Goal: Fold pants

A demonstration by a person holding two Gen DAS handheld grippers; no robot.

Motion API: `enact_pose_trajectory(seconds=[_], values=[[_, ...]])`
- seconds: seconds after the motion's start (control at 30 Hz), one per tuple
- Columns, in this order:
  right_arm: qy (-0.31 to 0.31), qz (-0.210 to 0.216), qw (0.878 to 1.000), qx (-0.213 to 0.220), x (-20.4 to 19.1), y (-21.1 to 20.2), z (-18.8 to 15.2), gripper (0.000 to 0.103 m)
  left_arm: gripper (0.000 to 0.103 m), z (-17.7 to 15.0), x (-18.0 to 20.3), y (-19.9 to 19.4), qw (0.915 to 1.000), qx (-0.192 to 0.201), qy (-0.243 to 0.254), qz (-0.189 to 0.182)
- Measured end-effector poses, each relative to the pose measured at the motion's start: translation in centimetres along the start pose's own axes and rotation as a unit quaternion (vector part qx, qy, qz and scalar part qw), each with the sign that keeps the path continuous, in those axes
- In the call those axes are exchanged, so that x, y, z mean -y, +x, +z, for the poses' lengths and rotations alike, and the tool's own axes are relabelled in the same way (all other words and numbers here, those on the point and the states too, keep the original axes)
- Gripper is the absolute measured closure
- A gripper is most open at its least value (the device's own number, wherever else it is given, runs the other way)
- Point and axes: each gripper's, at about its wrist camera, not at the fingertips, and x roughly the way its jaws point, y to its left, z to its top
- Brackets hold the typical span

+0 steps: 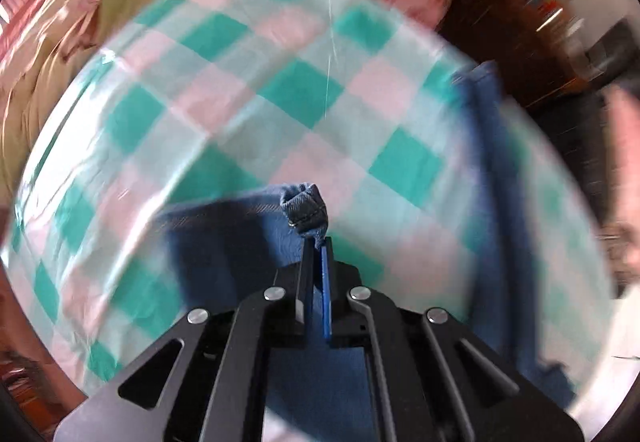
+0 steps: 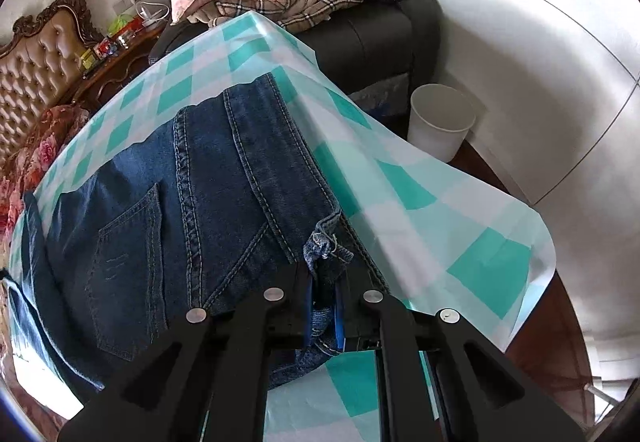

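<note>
Blurring hides much of the left view, yet both the left gripper (image 1: 316, 242) and right gripper (image 2: 325, 274) pinch the jeans (image 2: 200, 177), stretched lengthwise across the checked cloth (image 2: 420, 177).

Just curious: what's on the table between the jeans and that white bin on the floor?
In the right wrist view, only the checked tablecloth lies between the jeans and the white bin, draping bare over the table edge.
</note>
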Motion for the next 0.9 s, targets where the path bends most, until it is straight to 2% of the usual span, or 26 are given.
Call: enact_pose_trajectory(seconds=[0.07,0.1,0.17,0.2,0.23,0.27,0.3,0.33,0.4,0.43,0.5,0.6,0.63,0.7,0.73,0.77,0.8,0.9], values=[[0.004,0.009,1.000,0.000,0.3,0.1,0.1,0.094,0.100,-3.3,-3.9,-4.5,0.9978,0.039,-0.018,-0.051],[0.006,0.012,1.000,0.000,0.3,0.1,0.1,0.094,0.100,-5.6,-7.1,-6.9,0.9935,0.067,-0.032,-0.087],[0.008,0.016,1.000,-0.002,0.5,0.0,0.0,0.094,0.100,-10.1,-11.6,-8.9,0.9878,0.089,-0.066,-0.110],[0.010,0.021,1.000,-0.003,0.6,0.0,0.0,0.094,0.100,-12.7,-15.1,-9.3,0.9825,0.106,-0.087,-0.126],[0.010,0.024,1.000,-0.003,0.7,0.0,0.1,0.094,0.095,-15.2,-17.9,-8.7,0.9807,0.110,-0.099,-0.128],[0.012,0.028,1.000,-0.004,0.8,0.0,0.1,0.094,0.094,-16.9,-20.2,-7.7,0.9809,0.097,-0.122,-0.116],[0.017,0.033,0.999,-0.007,1.0,0.0,0.1,0.094,0.095,-19.0,-23.5,-6.2,0.9770,0.076,-0.170,-0.104],[0.020,0.037,0.999,-0.008,1.1,0.0,0.2,0.094,0.095,-20.7,-26.1,-5.0,0.9716,0.071,-0.198,-0.110],[0.025,0.044,0.999,-0.011,1.4,0.0,0.3,0.094,0.094,-22.5,-28.7,-4.2,0.9622,0.076,-0.225,-0.134],[0.026,0.045,0.999,-0.012,1.4,0.0,0.3,0.094,0.087,-23.2,-29.7,-4.1,0.9537,0.085,-0.241,-0.158],[0.019,0.041,0.999,-0.013,1.2,-0.1,0.3,0.094,0.074,-23.5,-30.0,-4.4,0.9511,0.095,-0.243,-0.166],[0.010,0.037,0.999,-0.014,1.0,-0.1,0.3,0.094,0.069,-21.6,-28.2,-5.9,0.9545,0.121,-0.205,-0.179],[0.011,0.037,0.999,-0.015,1.1,0.0,0.4,0.094,0.064,-21.3,-27.7,-6.4,0.9564,0.129,-0.191,-0.180],[0.010,0.035,0.999,-0.016,1.0,0.1,0.4,0.094,0.054,-18.1,-25.0,-6.9,0.9659,0.142,-0.136,-0.168],[0.006,0.031,0.999,-0.016,0.9,0.1,0.4,0.094,0.054,-16.6,-23.5,-6.9,0.9727,0.145,-0.110,-0.143],[0.002,0.027,1.000,-0.016,0.7,0.1,0.4,0.094,0.054,-15.0,-21.6,-6.8,0.9811,0.152,-0.067,-0.100],[0.000,0.026,1.000,-0.016,0.6,0.1,0.4,0.094,0.054,-13.8,-20.0,-6.4,0.9856,0.150,-0.027,-0.072],[-0.001,0.024,1.000,-0.019,0.6,-0.1,0.5,0.094,0.054,-10.6,-16.0,-3.6,0.9904,0.115,0.075,0.009]])
